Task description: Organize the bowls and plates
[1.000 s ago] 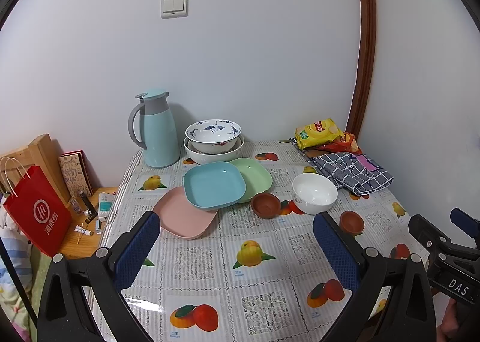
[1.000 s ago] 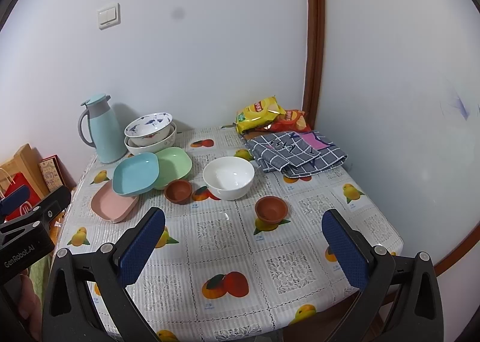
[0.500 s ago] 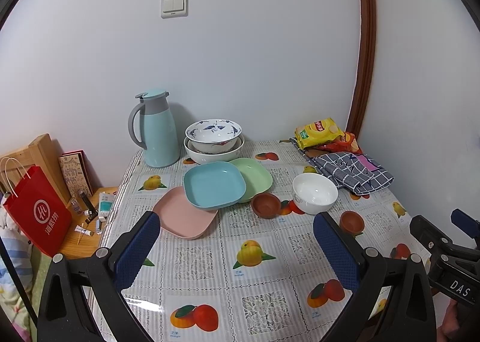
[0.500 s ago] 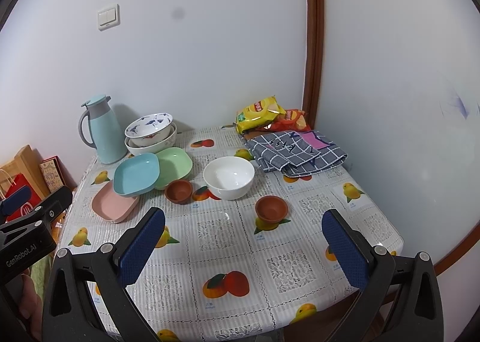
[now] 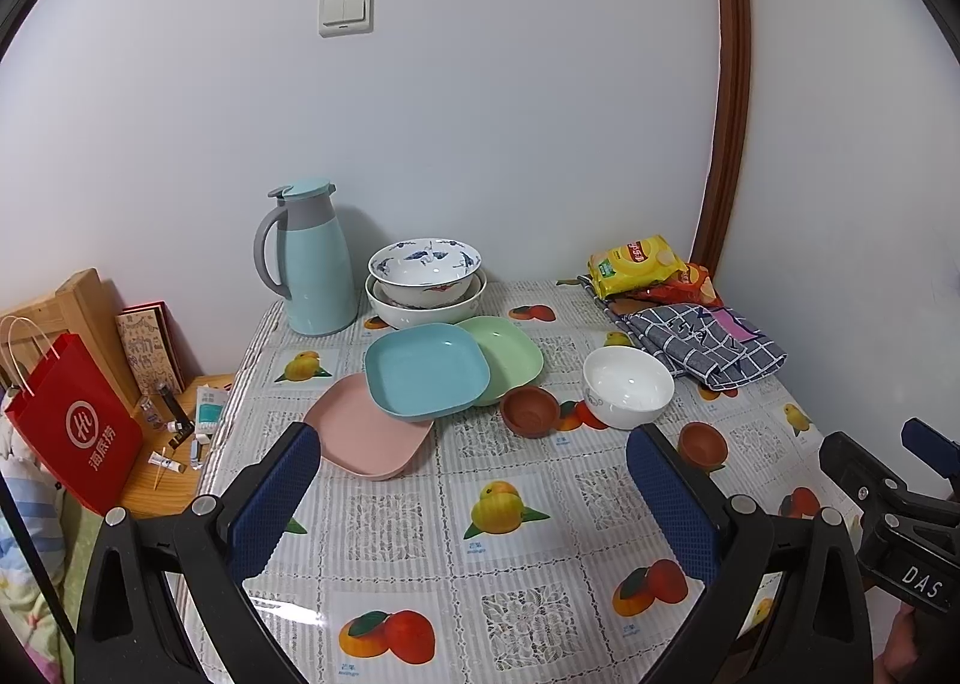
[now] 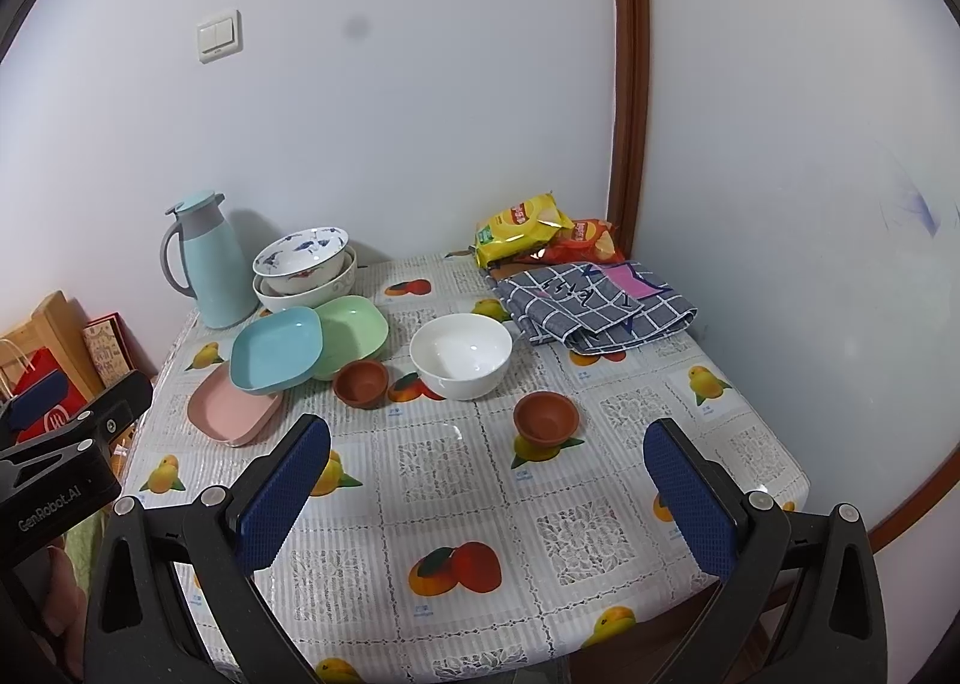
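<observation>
Left hand-held gripper (image 5: 474,495) and right hand-held gripper (image 6: 489,486) — both spread wide, empty — above the table (image 6: 600,528).

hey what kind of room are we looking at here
Probably a corner of someone's home, a dining table pushed against the walls. A fruit-print tablecloth carries household dishes such as the blue plate and white bowl, beside a thermos jug and snack bags.
</observation>
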Available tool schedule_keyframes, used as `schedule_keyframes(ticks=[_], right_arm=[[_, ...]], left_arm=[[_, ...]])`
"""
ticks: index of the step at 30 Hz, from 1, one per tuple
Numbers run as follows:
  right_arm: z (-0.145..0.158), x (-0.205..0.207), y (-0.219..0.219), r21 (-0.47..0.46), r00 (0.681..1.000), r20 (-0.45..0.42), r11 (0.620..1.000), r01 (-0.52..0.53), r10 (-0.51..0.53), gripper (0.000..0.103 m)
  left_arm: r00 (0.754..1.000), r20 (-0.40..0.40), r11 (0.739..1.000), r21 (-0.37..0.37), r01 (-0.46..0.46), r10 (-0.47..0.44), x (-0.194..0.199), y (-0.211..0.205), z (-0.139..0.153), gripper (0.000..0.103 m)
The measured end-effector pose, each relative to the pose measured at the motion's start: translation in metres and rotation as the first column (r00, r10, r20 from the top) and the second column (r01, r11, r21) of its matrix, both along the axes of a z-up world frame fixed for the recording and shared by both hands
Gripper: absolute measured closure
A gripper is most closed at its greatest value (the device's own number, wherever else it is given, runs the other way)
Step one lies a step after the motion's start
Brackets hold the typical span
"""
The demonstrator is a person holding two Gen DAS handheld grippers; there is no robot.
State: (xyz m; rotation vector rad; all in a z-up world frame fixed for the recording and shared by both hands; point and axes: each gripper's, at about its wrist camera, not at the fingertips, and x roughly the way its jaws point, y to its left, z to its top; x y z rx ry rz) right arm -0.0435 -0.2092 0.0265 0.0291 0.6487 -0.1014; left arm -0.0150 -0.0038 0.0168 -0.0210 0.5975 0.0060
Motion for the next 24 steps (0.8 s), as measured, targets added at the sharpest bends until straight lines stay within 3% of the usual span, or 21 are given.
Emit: schedule_keyframes(ticks=[12, 24], right_arm=[[-0.002, 0.012, -0.001, 0.01, 1.0, -0.007, 1.0, -0.013, 0.014, 0.0], [-0.013, 0.053, 0.002, 0.017, 0.998, -0.051, 1.0, -0.025, 0.026, 0.0]], left_arm=[[1.0, -0.009, 1.0, 0.002, 0.007, -0.007, 0.016, -0.005, 0.0, 0.0], [0.999, -0.046, 1.0, 0.009, 0.001, -0.001, 0.052, -0.003, -0.009, 0.0]])
